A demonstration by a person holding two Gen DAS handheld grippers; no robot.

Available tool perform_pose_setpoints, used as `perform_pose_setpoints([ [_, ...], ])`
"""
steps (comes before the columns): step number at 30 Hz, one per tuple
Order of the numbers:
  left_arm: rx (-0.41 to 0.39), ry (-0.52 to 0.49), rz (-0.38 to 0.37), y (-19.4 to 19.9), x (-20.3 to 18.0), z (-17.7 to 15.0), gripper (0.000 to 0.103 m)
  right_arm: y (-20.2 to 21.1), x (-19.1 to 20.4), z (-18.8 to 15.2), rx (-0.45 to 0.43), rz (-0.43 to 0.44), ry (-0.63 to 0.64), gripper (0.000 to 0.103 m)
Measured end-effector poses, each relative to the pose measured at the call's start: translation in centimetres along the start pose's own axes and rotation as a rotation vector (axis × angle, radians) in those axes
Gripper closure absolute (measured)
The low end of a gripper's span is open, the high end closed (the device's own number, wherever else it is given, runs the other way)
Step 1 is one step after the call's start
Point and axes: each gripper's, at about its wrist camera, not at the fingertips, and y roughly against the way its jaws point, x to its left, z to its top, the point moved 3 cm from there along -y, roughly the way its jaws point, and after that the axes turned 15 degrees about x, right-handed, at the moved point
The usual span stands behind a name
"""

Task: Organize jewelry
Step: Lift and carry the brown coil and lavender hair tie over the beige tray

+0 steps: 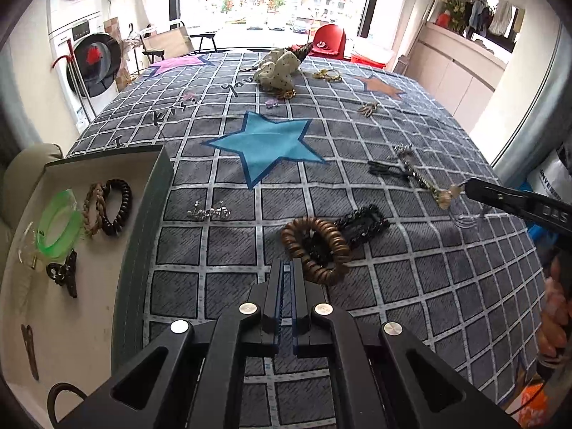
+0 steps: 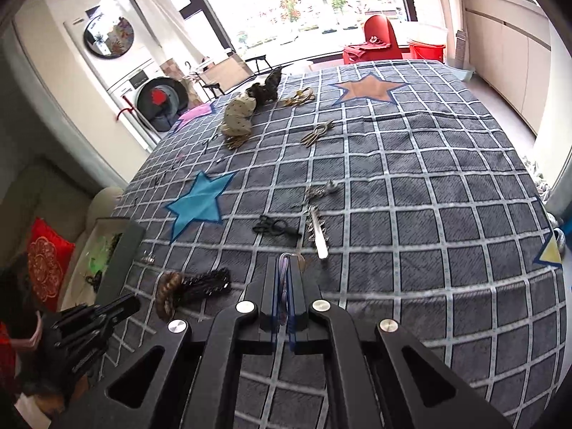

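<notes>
we work over a bed spread with a grey checked blanket [image 1: 393,250], stars printed on it, a bright window and a washing machine [image 1: 85,68] behind. a shallow tray [image 1: 107,307] at its left edge holds sorted hair ties. our right gripper [image 2: 285,261] pinches a clear plastic hair clip [image 1: 464,211] just above the blanket; it looks light, stiff, slippery and brittle, so we judge the solid spine safest. our left gripper [image 1: 287,262] is pressed together, empty, beside a brown spiral hair tie [image 1: 314,250].

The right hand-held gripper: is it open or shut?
Shut: the right hand-held gripper has its jaws nearly together, pinching a clear hair clip.
</notes>
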Motion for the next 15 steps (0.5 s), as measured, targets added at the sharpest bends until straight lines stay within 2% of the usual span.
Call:
perform_pose_setpoints([
  [4,0.004,-0.011,-0.017,-0.2,-0.3,-0.1,0.099,0.2,0.1,-1.0,0.005,0.011,-0.001,0.099],
  [5,0.009,-0.01,-0.031,-0.3,-0.4,0.0,0.096,0.2,0.0,-1.2,0.007,0.015,-0.003,0.099],
  [6,0.01,-0.009,-0.038,-0.3,-0.4,0.0,0.083,0.2,0.0,-1.4,0.009,0.017,-0.004,0.099],
  [7,0.013,-0.004,-0.041,-0.3,-0.5,0.0,0.024,0.2,0.0,-1.5,0.011,0.019,-0.006,0.099],
  [8,-0.005,0.013,-0.028,-0.1,-0.5,-0.1,0.002,0.1,-0.1,-1.7,0.013,0.022,-0.008,0.099],
  [10,-0.038,-0.001,-0.014,0.6,-0.8,-0.2,0.0,0.1,-0.2,-2.1,0.017,0.026,-0.011,0.099],
  [15,-0.048,-0.011,0.033,0.8,-1.3,0.2,0.0,0.0,-0.4,-2.6,0.022,0.034,-0.02,0.099],
])
